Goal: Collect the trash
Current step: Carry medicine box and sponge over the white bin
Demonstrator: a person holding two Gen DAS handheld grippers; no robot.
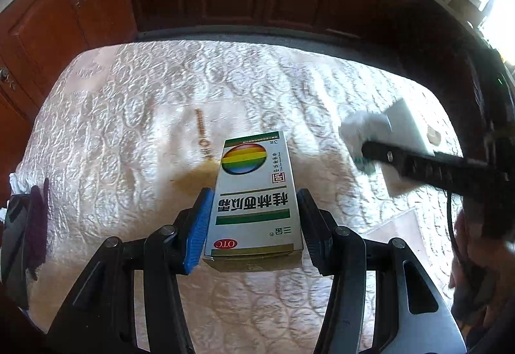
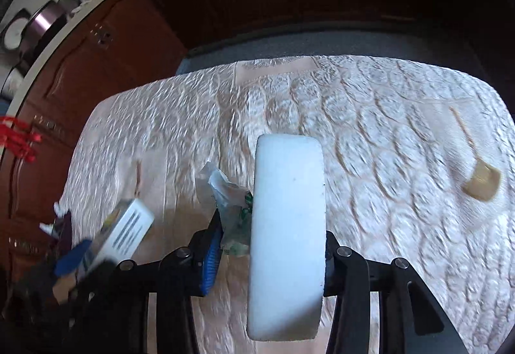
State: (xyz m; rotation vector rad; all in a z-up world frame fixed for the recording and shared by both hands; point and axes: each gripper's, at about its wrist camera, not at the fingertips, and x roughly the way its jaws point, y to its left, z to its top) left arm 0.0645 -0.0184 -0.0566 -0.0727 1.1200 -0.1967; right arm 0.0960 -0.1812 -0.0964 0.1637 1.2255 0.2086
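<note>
White foam block (image 2: 286, 222) and a crumpled wrapper (image 2: 233, 209) sit pinched together in our right gripper (image 2: 270, 244); our left gripper (image 1: 254, 218) pinches the box (image 1: 254, 202) above the quilted tabletop (image 1: 128, 128). We should grip firmly lest the wrapper slip.

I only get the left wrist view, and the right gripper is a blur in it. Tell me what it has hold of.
Observer: The right gripper is shut on a white foam block, which stands on edge between its fingers.
Operator: Report anything else in there.
Observer: A crumpled wrapper with green print is squeezed between the block and the blue pad.
Operator: Name any trash lying beyond it.
Observer: A tan scoop-like piece with a thin handle lies on the quilt, to the right of the block and apart from it.
</note>
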